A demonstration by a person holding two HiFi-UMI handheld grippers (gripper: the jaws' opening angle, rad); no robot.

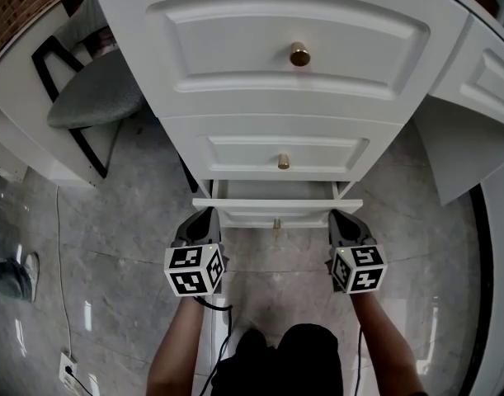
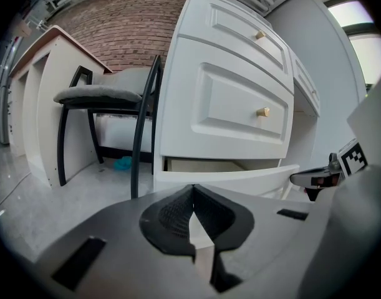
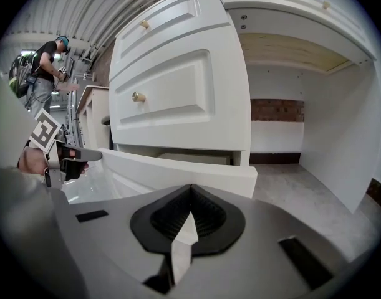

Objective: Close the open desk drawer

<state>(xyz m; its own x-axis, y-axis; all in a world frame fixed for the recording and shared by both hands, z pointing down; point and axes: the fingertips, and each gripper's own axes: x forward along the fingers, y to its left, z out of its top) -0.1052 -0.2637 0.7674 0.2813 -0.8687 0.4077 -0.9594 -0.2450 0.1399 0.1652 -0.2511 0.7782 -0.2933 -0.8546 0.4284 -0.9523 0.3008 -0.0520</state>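
Note:
The white desk pedestal [image 1: 276, 64] has three drawers with brass knobs. Its bottom drawer [image 1: 276, 209] stands pulled out a short way, and a dark gap shows behind its front panel [image 2: 231, 179] [image 3: 178, 167]. My left gripper [image 1: 206, 214] [image 2: 192, 189] is shut and empty, its tips at the left end of that front panel. At the panel's right end my right gripper [image 1: 341, 217] [image 3: 191, 189] is shut as well, holding nothing. Whether the tips touch the panel I cannot tell.
A black-framed chair with a grey seat [image 1: 91, 97] [image 2: 103, 95] stands left of the pedestal. A cable [image 1: 62, 287] runs over the marble floor to a socket [image 1: 68, 368]. The desk's knee space [image 3: 284, 104] opens on the right. A person [image 3: 43, 67] stands far off.

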